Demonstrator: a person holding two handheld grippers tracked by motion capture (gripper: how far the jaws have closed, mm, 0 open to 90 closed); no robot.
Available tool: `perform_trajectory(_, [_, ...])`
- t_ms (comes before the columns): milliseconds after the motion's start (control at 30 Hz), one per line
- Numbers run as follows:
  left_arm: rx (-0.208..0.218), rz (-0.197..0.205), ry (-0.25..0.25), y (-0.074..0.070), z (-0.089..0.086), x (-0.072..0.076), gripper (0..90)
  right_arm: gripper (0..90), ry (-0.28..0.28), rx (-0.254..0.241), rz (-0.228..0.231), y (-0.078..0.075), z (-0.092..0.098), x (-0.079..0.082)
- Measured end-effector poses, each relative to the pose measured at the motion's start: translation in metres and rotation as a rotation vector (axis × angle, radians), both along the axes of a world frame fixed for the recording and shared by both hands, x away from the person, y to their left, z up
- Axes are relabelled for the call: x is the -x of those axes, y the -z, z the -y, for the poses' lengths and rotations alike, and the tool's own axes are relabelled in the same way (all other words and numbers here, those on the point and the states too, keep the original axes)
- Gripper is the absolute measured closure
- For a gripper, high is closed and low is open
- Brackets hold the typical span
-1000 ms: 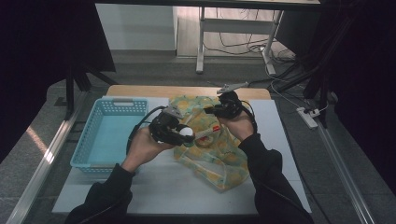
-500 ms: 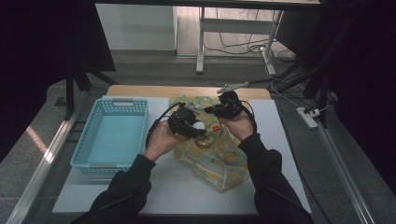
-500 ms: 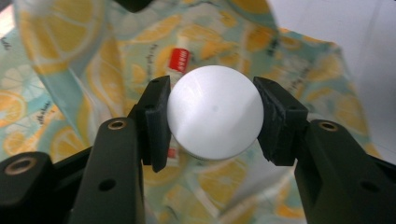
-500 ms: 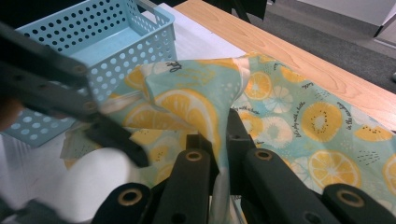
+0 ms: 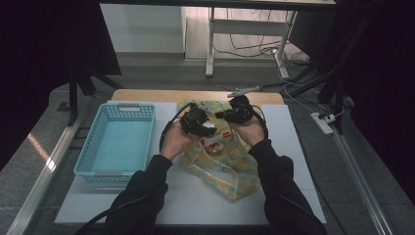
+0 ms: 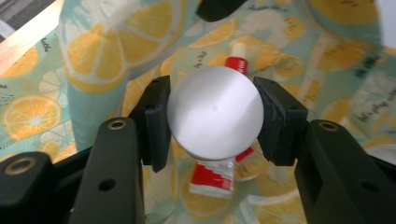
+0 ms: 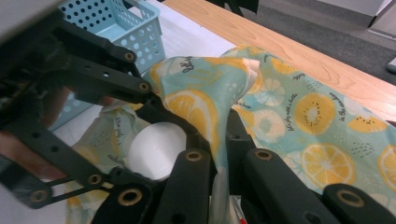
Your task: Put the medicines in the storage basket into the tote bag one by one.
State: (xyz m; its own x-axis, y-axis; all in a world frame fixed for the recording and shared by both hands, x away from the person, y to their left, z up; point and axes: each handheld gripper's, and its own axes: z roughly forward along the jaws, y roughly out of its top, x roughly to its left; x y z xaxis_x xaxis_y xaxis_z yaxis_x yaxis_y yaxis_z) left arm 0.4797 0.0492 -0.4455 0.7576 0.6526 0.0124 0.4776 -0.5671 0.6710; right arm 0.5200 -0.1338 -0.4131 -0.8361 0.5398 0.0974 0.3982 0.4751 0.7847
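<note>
Beneath the left hand-held gripper point(image 6: 212, 119), clamped on a white round ball point(image 6: 215, 118), we see a red-and-white tube point(image 6: 212, 177) half hidden; the right hand-held gripper point(image 7: 219, 140) pinches the lemon-print fabric bag point(image 7: 280, 116) at 12 o'clock.

White surface point(image 5: 293, 161) with a wooden far edge.
A light-blue basket point(image 5: 117, 142) sits at its left edge; a lemon-print fabric bag point(image 5: 230, 166) lies across the middle, reaching the far edge.
</note>
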Motion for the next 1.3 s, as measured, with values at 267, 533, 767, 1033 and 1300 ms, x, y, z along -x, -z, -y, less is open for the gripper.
perform_trajectory(267, [-0.024,0.009,-0.031,0.013,0.002,-0.012,50.8,89.4,0.014,0.001,-0.004,0.005,-0.002,-0.004])
perform_trajectory(533, [-0.011,0.001,-0.052,0.027,0.002,-0.020,50.6,89.4,0.021,0.006,-0.014,0.010,-0.004,-0.006])
perform_trajectory(767, [0.013,0.002,-0.069,0.025,0.001,-0.020,43.5,89.3,0.028,0.001,-0.016,0.012,-0.004,-0.008])
perform_trajectory(1033, [0.062,-0.019,-0.026,0.010,-0.004,-0.011,29.4,89.3,0.028,-0.006,-0.010,0.009,-0.001,-0.008])
perform_trajectory(1300, [0.112,-0.018,0.019,-0.004,-0.006,0.013,22.0,89.3,0.024,-0.011,-0.008,0.006,0.000,-0.006])
